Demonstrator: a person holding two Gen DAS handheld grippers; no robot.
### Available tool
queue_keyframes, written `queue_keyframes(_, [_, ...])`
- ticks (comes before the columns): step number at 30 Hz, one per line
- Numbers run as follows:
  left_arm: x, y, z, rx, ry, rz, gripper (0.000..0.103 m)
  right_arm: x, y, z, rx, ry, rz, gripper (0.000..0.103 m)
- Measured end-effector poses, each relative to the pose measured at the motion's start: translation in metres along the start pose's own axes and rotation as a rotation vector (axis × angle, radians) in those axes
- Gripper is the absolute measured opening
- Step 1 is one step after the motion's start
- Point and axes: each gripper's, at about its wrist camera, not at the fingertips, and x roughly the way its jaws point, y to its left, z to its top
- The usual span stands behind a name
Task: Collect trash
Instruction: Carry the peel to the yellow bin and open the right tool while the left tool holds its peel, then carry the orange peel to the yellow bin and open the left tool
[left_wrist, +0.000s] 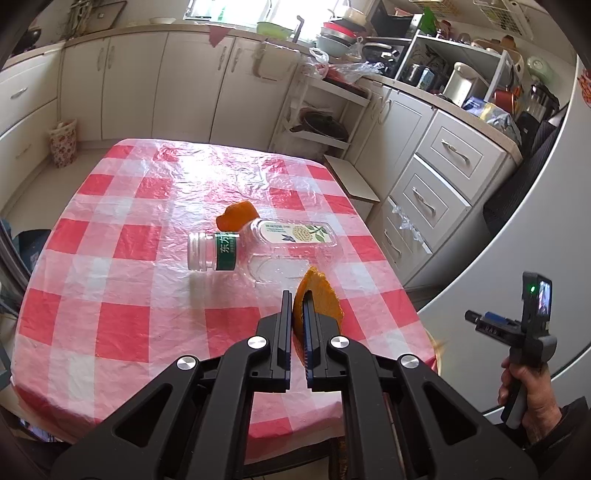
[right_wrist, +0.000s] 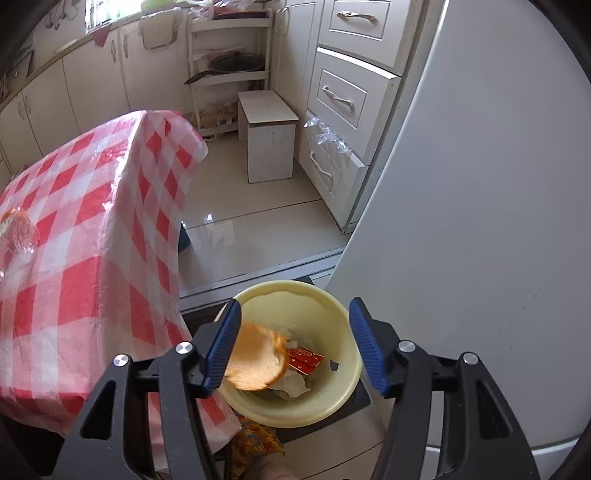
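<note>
Left wrist view: orange peel (left_wrist: 321, 295) pinched between the left tongs (left_wrist: 296, 295), jaws narrow, clamped on it, above the near right part of the bench (left_wrist: 110, 206). Red-white checked plastic cloth covers the bench. Just beyond the held peel, a clear plastic bottle (left_wrist: 266, 245) lies on its side, white cap pointing left, green label band by the neck. A second orange peel (left_wrist: 236, 216) sits just behind the bottle, touching or nearly so; can't tell which. At the right edge of this view, a hand (left_wrist: 528, 402) grips the right tongs' handle, off the bench's side.

Right wrist view: right tongs (right_wrist: 295, 332) spread wide, nothing gripped, over a pale yellow bowl (right_wrist: 332, 402) sitting low beside the bench. Third peel piece (right_wrist: 258, 365), blurred, at the bowl's left rim, just beside the left blue pad (right_wrist: 221, 354); contact with pad unclear. Bowl contains a red wrapper (right_wrist: 304, 360) and crumpled paper scraps (right_wrist: 291, 384). Bench cloth hangs down left of the bowl. White stool (right_wrist: 269, 136) on the floor farther back, drawers (right_wrist: 340, 99) right of it.
</note>
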Motion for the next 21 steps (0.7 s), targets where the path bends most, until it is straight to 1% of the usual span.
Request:
queue_keyframes(3, [0.001,-0.008,-0.004,0.023,0.006,-0.001,0.004,-0.015,-0.005,0.005,0.043,-0.039,0.039,0.067])
queue_keyframes(6, [0.003,-0.019,-0.009,0.06,0.018,-0.004,0.004,-0.033,-0.007,0.011,0.082,-0.087,0.1,0.069])
queue_keyframes(8, [0.005,-0.029,-0.013,0.083,0.032,-0.014,0.004,-0.048,-0.009,0.014,0.106,-0.126,0.15,0.072])
queue_keyframes(12, [0.01,-0.062,-0.022,0.159,0.05,-0.034,0.004,-0.073,-0.012,0.019,0.134,-0.198,0.229,0.075])
queue_keyframes(16, [0.017,-0.095,-0.027,0.18,0.068,-0.08,0.004,-0.088,-0.017,0.025,0.167,-0.252,0.293,0.075])
queue_keyframes(21, [0.046,-0.151,-0.033,0.194,0.121,-0.163,0.004,-0.108,-0.035,0.027,0.229,-0.327,0.356,0.076])
